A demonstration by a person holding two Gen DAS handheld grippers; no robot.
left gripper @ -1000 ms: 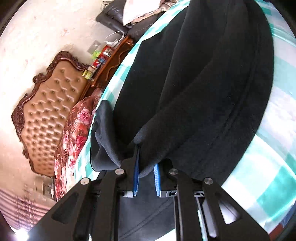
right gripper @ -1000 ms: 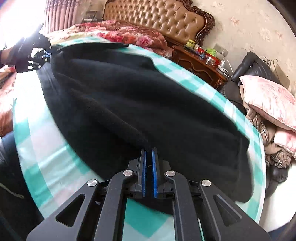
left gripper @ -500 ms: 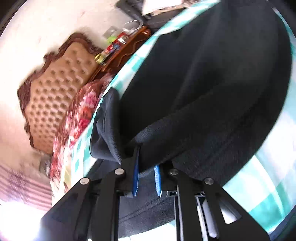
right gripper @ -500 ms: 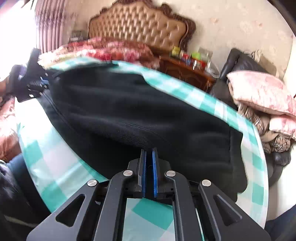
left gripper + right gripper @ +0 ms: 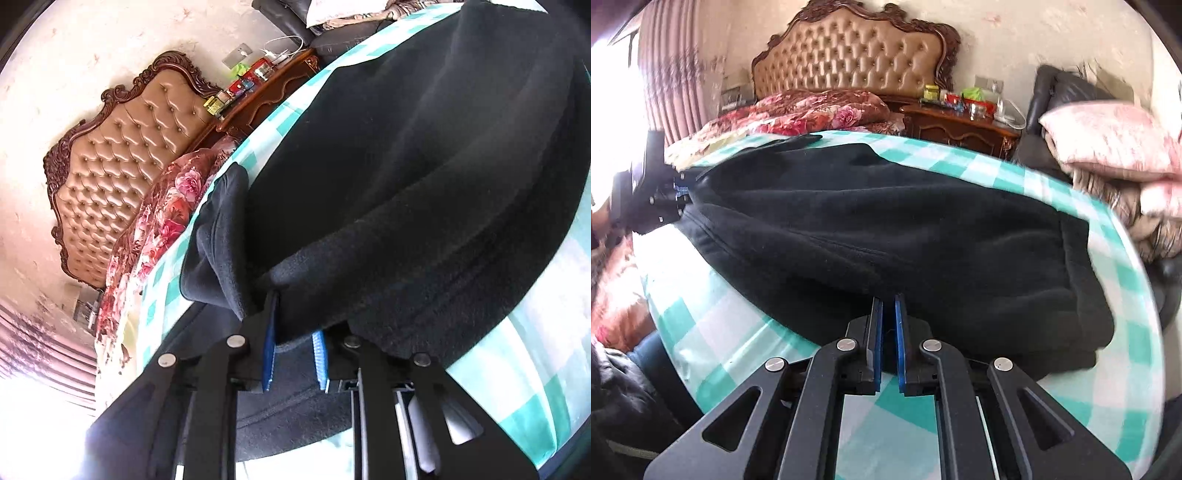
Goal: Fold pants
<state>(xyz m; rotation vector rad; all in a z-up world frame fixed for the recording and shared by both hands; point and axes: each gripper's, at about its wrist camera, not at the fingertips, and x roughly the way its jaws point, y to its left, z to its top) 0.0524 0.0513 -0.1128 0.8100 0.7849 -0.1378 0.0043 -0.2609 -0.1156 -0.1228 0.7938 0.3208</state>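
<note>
Black fleece pants lie lengthwise across a table covered with a teal and white checked cloth. My left gripper is shut on a thick fold of the pants at one end; it also shows at the far left of the right wrist view. My right gripper is shut on the near edge of the pants around the middle, with the blue pads close together on the cloth. The top leg lies folded over the lower one.
A tufted tan headboard and a floral bedspread stand behind the table. A wooden nightstand with small items and a dark chair with pink pillows are at the right. Curtains hang at the left.
Both grippers keep their hold on the pants. The right wrist view has tilted up and moved, so the pants now lie flatter and more level across the table.
</note>
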